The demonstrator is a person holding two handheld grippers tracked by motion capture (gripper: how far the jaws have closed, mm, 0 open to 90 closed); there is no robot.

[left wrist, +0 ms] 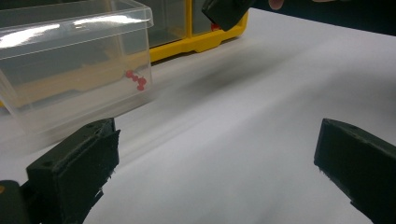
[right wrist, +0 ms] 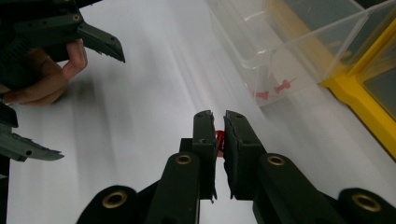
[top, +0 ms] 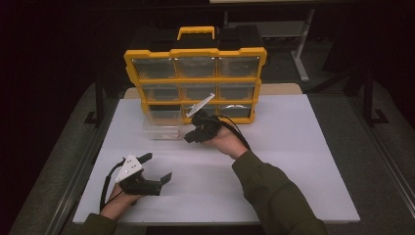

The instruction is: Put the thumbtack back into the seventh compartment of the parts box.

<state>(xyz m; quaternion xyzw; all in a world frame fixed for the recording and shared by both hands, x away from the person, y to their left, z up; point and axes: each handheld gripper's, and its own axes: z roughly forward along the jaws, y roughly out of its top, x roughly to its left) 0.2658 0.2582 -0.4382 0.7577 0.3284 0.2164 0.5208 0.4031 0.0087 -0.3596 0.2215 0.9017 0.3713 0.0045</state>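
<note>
A clear plastic drawer bin stands on the white table just in front of the yellow organizer. Red push pins lie inside the bin against its near wall. My right gripper is shut on a small red push pin, held a little above the table beside the bin. In the high view the right gripper hovers at the bin's right front corner. My left gripper rests low near the table's front left, open, with nothing between its jaws.
The organizer has three rows of clear drawers and a yellow handle; its lower-left slot is empty. The white tabletop stretches to the right and front. The left hand holds its gripper at the left of the right gripper view.
</note>
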